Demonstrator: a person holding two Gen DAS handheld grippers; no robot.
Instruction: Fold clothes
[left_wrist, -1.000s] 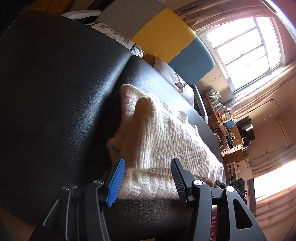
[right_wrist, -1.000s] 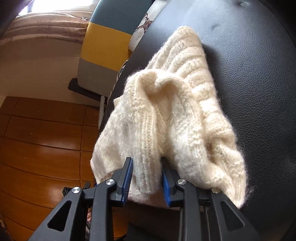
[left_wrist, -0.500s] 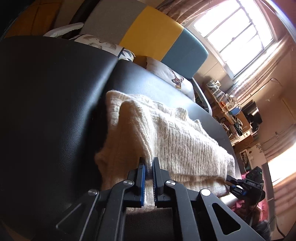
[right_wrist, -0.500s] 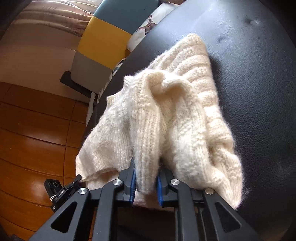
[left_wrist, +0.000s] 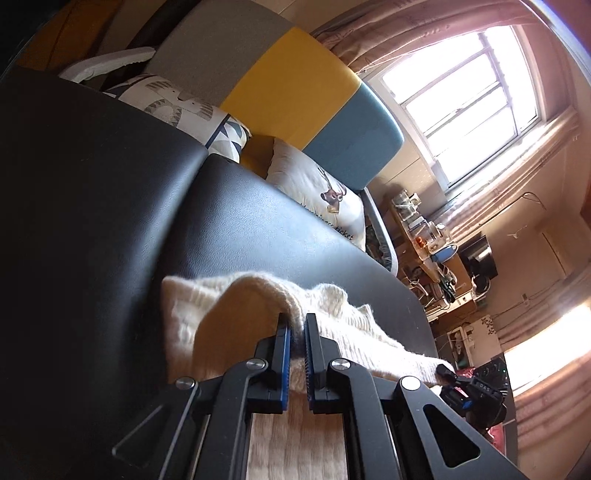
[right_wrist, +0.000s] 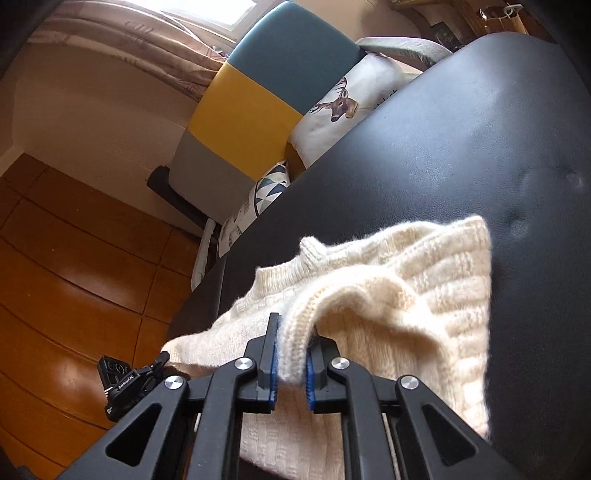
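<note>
A cream knitted sweater (left_wrist: 354, 332) lies on a black leather surface (left_wrist: 258, 236). My left gripper (left_wrist: 297, 328) is shut on a fold of its near edge, lifted so the fabric arches up from the surface. In the right wrist view the same sweater (right_wrist: 436, 295) spreads toward the right, and my right gripper (right_wrist: 291, 339) is shut on a ribbed edge pulled up between its blue pads. The other gripper shows as a small black tip at the sweater's far end in each view (left_wrist: 469, 387) (right_wrist: 125, 380).
Beyond the black surface stands a grey, yellow and blue headboard (left_wrist: 295, 85) with printed cushions (left_wrist: 325, 199) against it. A cluttered desk (left_wrist: 443, 258) sits by the window at right. Wooden floor (right_wrist: 66, 277) lies to the left of the surface.
Both grippers closed on the sweater's near edge, then lifted it and carried it forward, so the edge now arches over the rest of the sweater.
</note>
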